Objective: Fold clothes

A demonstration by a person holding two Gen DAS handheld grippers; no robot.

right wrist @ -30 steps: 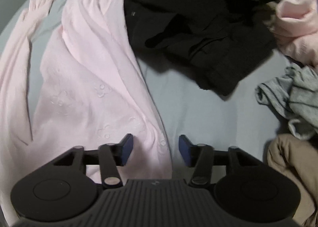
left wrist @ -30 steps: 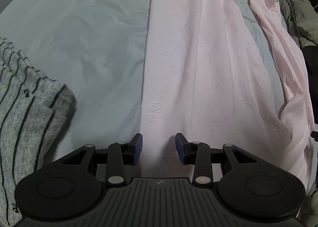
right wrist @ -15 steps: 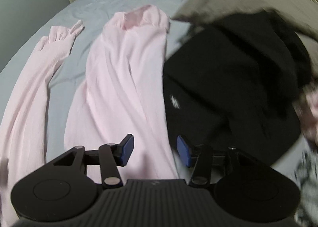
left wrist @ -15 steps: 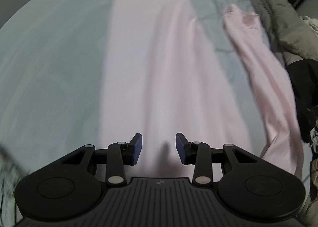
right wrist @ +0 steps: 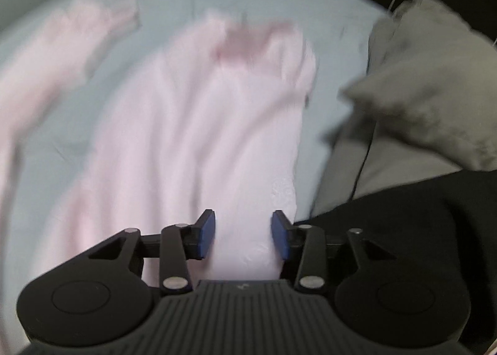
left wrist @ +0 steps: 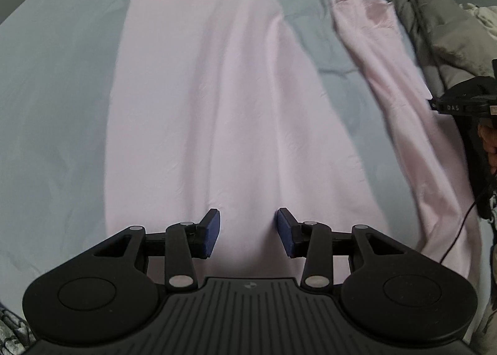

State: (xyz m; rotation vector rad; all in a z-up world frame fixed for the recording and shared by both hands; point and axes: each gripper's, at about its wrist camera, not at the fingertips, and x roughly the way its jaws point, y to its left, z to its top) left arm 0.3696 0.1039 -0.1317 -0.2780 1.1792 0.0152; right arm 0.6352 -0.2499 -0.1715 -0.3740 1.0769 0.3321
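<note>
Item: pink garment (left wrist: 198, 100), thin, soft, light; lies flat lengthwise on the bed (left wrist: 56, 106), one sleeve (left wrist: 400, 100) splayed to the right. Likely limp and prone to slide and bunch; best taken at the hem corners. Left claw (left wrist: 248, 232): apart, opening, over the hem. Right claw (right wrist: 243, 238): closing, fabric between, pads not yet pressing.

Left gripper (left wrist: 248, 232) jaws opening, right gripper (right wrist: 242, 234) jaws closing
</note>
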